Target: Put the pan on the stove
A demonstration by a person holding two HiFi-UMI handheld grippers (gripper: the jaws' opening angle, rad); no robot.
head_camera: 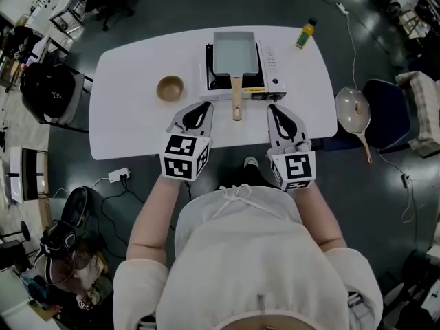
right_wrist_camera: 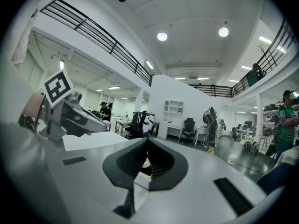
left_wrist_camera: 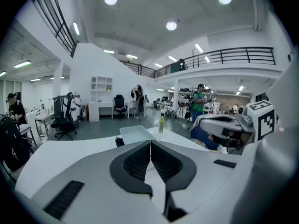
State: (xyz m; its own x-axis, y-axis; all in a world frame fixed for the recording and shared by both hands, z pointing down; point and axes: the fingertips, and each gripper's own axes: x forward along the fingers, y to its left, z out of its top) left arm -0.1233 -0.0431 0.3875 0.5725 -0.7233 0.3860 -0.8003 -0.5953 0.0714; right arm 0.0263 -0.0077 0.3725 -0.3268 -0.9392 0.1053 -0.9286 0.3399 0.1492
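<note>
A pale rectangular pan [head_camera: 236, 53] rests on the white portable stove [head_camera: 271, 64] at the back middle of the white table [head_camera: 130, 126]. Its wooden handle [head_camera: 236, 100] points toward me. My left gripper [head_camera: 205, 106] hovers just left of the handle's end, jaws shut with nothing between them. My right gripper [head_camera: 273, 107] is just right of the handle and is shut and empty too. In the left gripper view the jaws of that gripper [left_wrist_camera: 150, 143] meet, with the pan [left_wrist_camera: 135, 133] beyond them. The right gripper view shows its gripper [right_wrist_camera: 147, 141] with the tips together.
A wooden bowl [head_camera: 170, 88] stands left of the stove. A yellow bottle [head_camera: 306, 34] stands at the table's back right corner. To the right of the table, a round lidded pan [head_camera: 353, 110] sits by a dark chair [head_camera: 388, 112].
</note>
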